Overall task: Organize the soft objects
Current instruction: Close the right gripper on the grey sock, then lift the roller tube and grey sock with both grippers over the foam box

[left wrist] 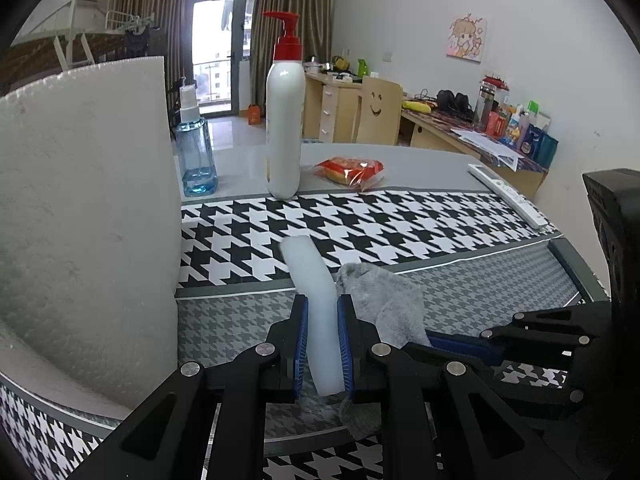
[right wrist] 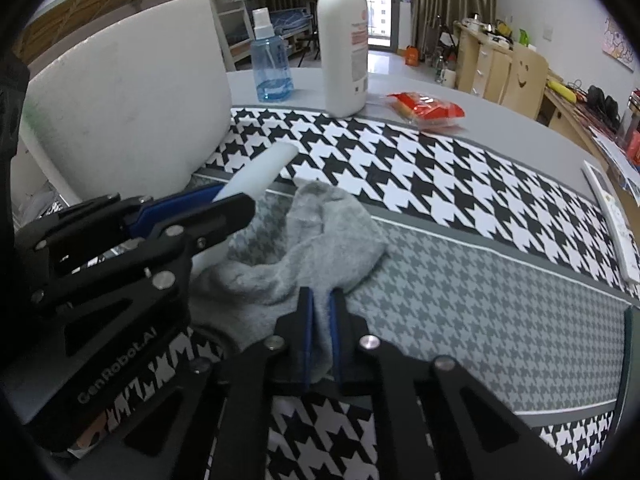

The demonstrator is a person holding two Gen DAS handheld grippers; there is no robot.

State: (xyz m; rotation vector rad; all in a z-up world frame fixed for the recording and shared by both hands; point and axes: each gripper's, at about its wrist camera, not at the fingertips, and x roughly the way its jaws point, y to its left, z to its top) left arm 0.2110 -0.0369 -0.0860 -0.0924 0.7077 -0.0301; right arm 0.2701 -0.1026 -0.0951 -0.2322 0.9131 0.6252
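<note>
My left gripper (left wrist: 322, 312) is shut on a white foam strip (left wrist: 310, 276) that sticks out forward over the houndstooth mat; it also shows in the right wrist view (right wrist: 262, 172). A grey sock (right wrist: 304, 240) lies crumpled on the grey part of the mat, also visible in the left wrist view (left wrist: 384, 300). My right gripper (right wrist: 320, 300) is shut on the sock's near edge. The left gripper (right wrist: 224, 200) sits just left of the sock, and the right gripper (left wrist: 436, 340) comes in from the right.
A big white foam block (left wrist: 80, 220) stands on the left. A white pump bottle (left wrist: 284, 120), a blue spray bottle (left wrist: 196, 152) and a red snack packet (left wrist: 352, 170) stand at the back of the table. A remote (left wrist: 508, 194) lies at the right edge.
</note>
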